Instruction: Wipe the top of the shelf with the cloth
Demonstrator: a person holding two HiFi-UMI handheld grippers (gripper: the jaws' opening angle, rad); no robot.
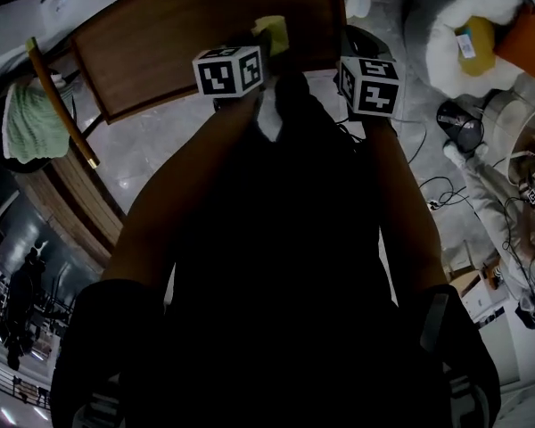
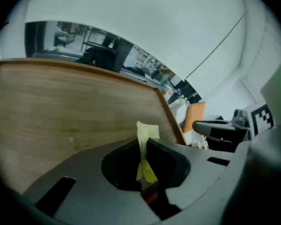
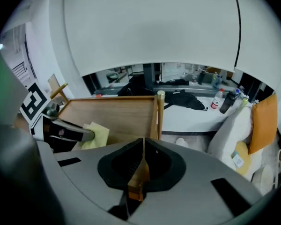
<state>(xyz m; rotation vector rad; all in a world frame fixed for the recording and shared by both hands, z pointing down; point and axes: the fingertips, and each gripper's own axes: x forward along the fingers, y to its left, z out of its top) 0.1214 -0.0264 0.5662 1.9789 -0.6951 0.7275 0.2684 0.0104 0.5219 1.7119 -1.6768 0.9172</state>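
No words, brands or numbers legible anywhere. Only black-and-white square code patterns, on the left cube (image 1: 229,70) and the right cube (image 1: 369,85), with tiny tags (image 1: 530,194) of the same kind at the right edge of the head view. Labels on the yellow bottle (image 1: 471,43) and on the clear bottle (image 3: 217,99) with a red band too small and blurred to read.
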